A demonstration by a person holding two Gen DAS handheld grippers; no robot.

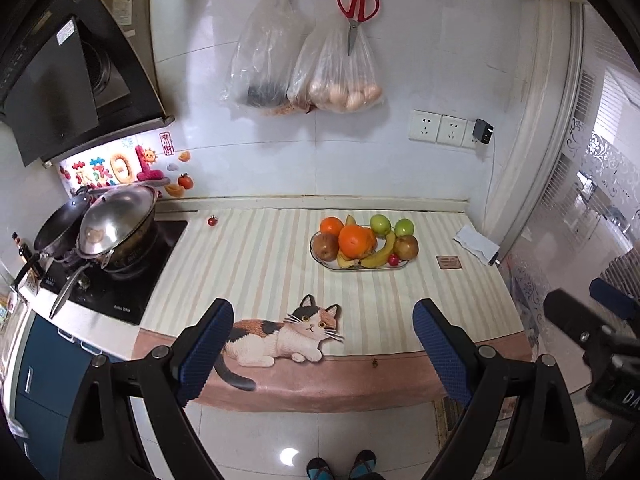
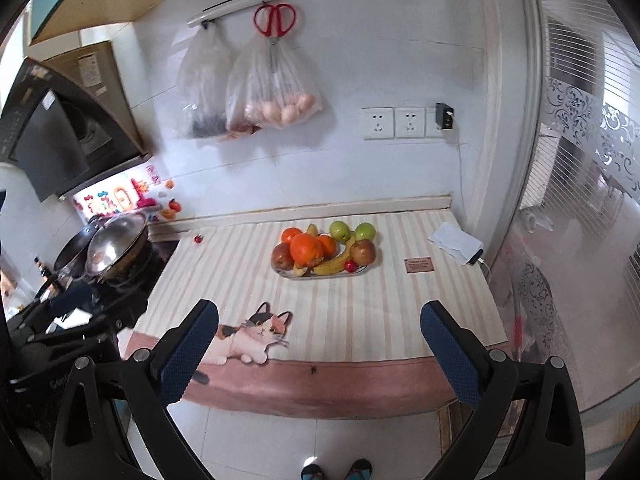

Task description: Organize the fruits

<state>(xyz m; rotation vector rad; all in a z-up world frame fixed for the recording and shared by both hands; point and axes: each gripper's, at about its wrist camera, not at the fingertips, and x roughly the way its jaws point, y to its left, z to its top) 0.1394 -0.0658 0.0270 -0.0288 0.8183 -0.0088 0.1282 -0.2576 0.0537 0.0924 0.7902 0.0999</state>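
- fruits (image 1: pixel 362 246) sit piled on a shallow oval plate (image 1: pixel 329 266) toward the back of the bench (image 1: pixel 256 264), on a striped mat with a cat picture (image 1: pixel 288 334) at its front edge.
- left hand-held gripper (image 1: pixel 324 344): tilted down toward the bench from out over its front edge, blue-padded fingers (image 1: pixel 206 350) spread wide with nothing between them — only the cat picture shows in the gap.
- right hand-held gripper (image 2: pixel 320 354): same downward tilt, jaws just as wide and empty; its fingers frame the front of the mat, well short of the plate.
- the plate's long axis runs roughly left to right across the bench; the banana (image 1: pixel 380 256) lies along the plate's front right, curving up toward the two green apples (image 1: pixel 380 224) at the back.
- two oranges (image 1: pixel 354 240) sit in the middle and back left, a reddish apple (image 1: pixel 325 247) at the left end, another (image 1: pixel 406 247) at the right end, and a small red fruit (image 1: pixel 393 259) just beside the banana's tip.
- a lone small red fruit (image 1: pixel 212 221) lies on the mat's back left corner near the stove (image 1: pixel 116 280), well apart from the plate.
- left view alone shows the right device as a dark shape at its right edge, plus the stove top and pan handles in full.
- right view shows the left device as a dark blurred mass at its left edge, and a phone (image 2: pixel 456 242) under a cloth with its cable more plainly.
- both views show feet in sandals (image 1: pixel 342 468) on the tiled floor — below the bench edge.
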